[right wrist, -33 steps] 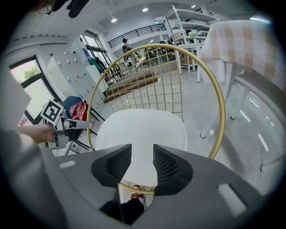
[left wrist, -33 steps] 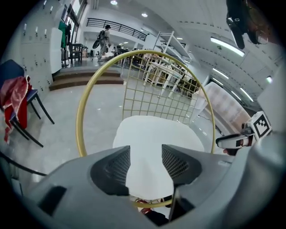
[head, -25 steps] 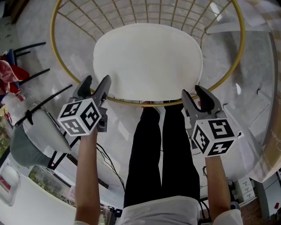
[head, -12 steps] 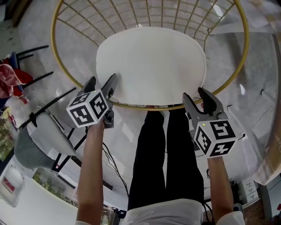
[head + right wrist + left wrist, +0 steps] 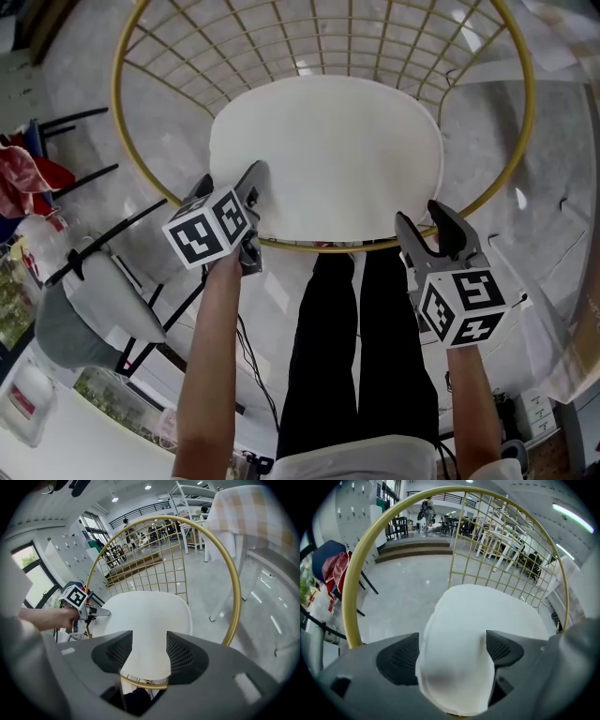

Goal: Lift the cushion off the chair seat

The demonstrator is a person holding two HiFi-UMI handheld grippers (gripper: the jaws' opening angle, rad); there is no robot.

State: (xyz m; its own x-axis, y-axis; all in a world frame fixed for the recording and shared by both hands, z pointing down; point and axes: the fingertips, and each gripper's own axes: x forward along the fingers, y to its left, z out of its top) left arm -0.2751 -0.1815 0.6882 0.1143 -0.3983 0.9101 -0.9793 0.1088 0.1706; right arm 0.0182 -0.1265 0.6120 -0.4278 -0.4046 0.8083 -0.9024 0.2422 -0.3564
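Observation:
A round white cushion (image 5: 328,155) lies on the seat of a gold wire chair (image 5: 309,246). My left gripper (image 5: 228,180) is at the cushion's near left edge. In the left gripper view the cushion's (image 5: 487,616) rounded edge fills the gap of that gripper (image 5: 452,651). Its jaws have just been opening and stand wide, not squeezing. My right gripper (image 5: 419,214) hovers over the gold front rim, just short of the cushion's near right edge. Its jaws have opened a little and stand open and empty, with the cushion (image 5: 145,611) beyond them in the right gripper (image 5: 149,648) view.
The chair's gold hoop (image 5: 358,573) and wire grid back (image 5: 309,37) ring the cushion. The person's legs in black trousers (image 5: 356,347) stand against the front rim. A grey chair with black legs (image 5: 75,300) and red cloth (image 5: 23,178) are at left, clear sheeting (image 5: 553,281) at right.
My left gripper moved forward and down onto the cushion's left front edge, with wider jaws now on either side of it. The right gripper stayed put and opened slightly.

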